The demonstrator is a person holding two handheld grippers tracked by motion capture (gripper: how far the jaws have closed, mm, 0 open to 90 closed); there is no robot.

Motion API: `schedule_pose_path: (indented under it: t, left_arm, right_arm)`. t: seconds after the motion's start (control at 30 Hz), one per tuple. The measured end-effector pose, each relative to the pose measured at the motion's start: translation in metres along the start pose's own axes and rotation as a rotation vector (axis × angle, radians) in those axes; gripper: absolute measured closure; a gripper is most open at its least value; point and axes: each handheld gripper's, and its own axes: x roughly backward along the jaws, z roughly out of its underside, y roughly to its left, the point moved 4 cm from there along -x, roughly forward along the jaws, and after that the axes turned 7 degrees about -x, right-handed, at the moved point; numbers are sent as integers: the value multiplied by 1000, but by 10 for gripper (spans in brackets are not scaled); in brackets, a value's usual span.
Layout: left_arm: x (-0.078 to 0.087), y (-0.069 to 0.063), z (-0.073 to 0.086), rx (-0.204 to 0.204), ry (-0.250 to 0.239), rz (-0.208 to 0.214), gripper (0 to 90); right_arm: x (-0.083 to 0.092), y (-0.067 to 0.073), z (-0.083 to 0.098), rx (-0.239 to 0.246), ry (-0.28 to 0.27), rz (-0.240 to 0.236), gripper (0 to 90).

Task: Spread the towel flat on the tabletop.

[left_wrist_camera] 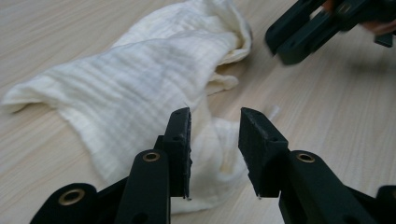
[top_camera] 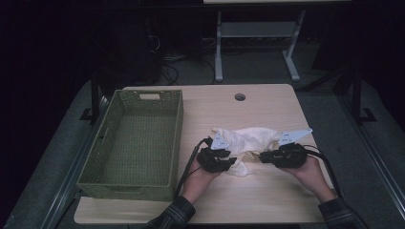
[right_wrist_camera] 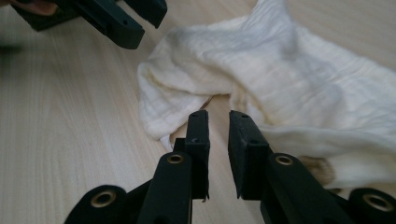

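Left claw (left_wrist_camera: 215, 126) open over cloth (left_wrist_camera: 140, 79)

1 overhead, 2 close gripper views, shared cloth (top_camera: 248, 141)

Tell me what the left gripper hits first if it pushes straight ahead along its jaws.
Most likely the cream cloth: the left gripper points at its near folds, jaws open with cloth showing in the gap. Contact can't be judged.

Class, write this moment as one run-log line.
left gripper: open beside cloth | right gripper: open, nothing between fingers | basket: no cloth inside
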Motion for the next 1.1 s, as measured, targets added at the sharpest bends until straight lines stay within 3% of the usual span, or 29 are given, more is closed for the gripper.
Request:
schedule_pose_path:
  t: [0.1, 0.33, 0.5, 0.73, 0.8, 0.9, 1.0, 1.1]
  left_arm:
    - [-6, -5, 0, -12, -1, 17, 638]
    - [-22, -19, 1, -39, 29, 51, 627]
    - [-31, -27, 2, -60, 44, 57, 616]
    - [-46, -35, 6, -100, 84, 45, 610]
    - [-51, -35, 9, -115, 107, 33, 648]
    - [-52, -34, 9, -108, 101, 38, 701]
    - [-50, -31, 9, -106, 109, 41, 854]
    - [-46, -29, 6, -89, 90, 52, 865]
  right_arm:
    - [-14, 0, 6, 6, 39, 11, 765]
    - [-30, -7, 9, -1, 71, 48, 724]
    - [-32, -9, 7, -20, 58, 55, 718]
    - [-40, -11, 5, -7, 65, 68, 736]
    - [-44, -12, 5, -1, 75, 78, 776]
    - [-44, -12, 5, 12, 77, 91, 825]
    - [-41, -13, 5, 41, 71, 101, 867]
    - [-36, -12, 3, 40, 48, 103, 869]
